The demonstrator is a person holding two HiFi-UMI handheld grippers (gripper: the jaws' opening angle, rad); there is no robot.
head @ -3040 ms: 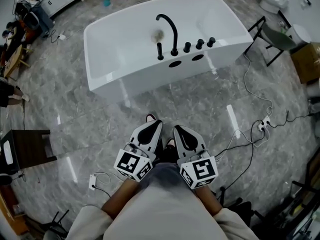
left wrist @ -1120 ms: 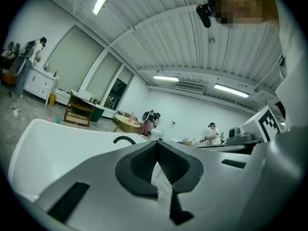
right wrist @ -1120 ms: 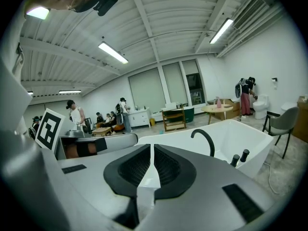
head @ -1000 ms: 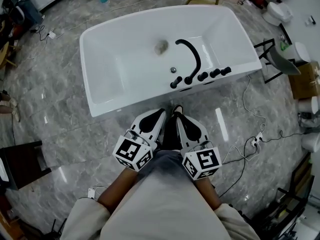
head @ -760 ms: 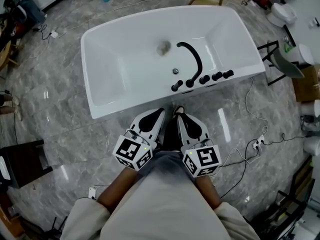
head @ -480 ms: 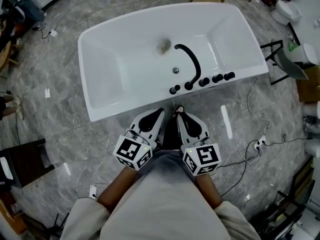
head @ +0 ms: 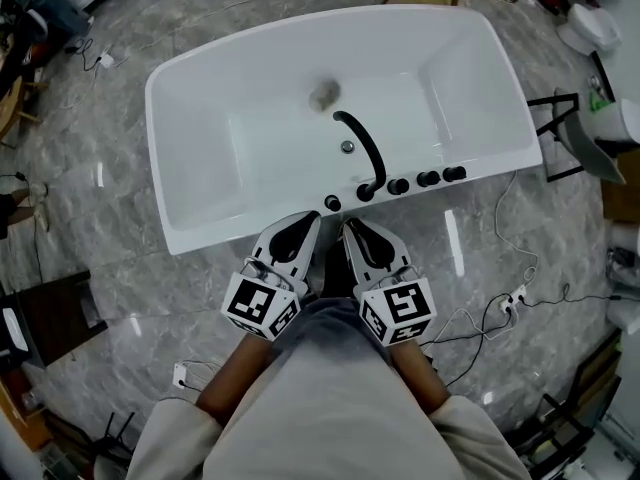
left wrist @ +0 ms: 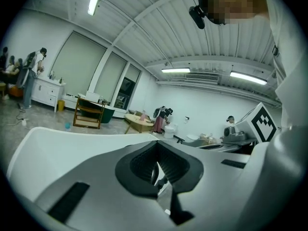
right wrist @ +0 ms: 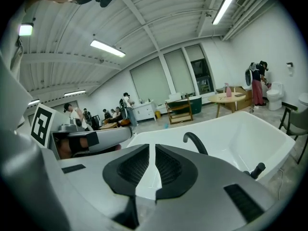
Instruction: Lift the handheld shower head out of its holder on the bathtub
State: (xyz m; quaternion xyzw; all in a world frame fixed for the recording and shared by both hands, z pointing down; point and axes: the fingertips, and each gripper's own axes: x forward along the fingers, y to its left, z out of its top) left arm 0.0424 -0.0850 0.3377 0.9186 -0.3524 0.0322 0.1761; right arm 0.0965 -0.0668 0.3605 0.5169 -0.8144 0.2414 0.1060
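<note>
A white bathtub [head: 200, 236] seen from above. The black shower head [head: 332, 204] sits in its holder on the near rim, just left of the curved spout [head: 362, 153]. Both tongs point at it from just beside the rim. The left tongs [head: 308, 220] are pressed together and empty. The right tongs [head: 350, 226] have just been easing apart with nothing between them, probably readying a grasp.

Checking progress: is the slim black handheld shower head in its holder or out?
In: the black shower head sits seated on the white bathtub's near rim, beside the curved black spout.
</note>
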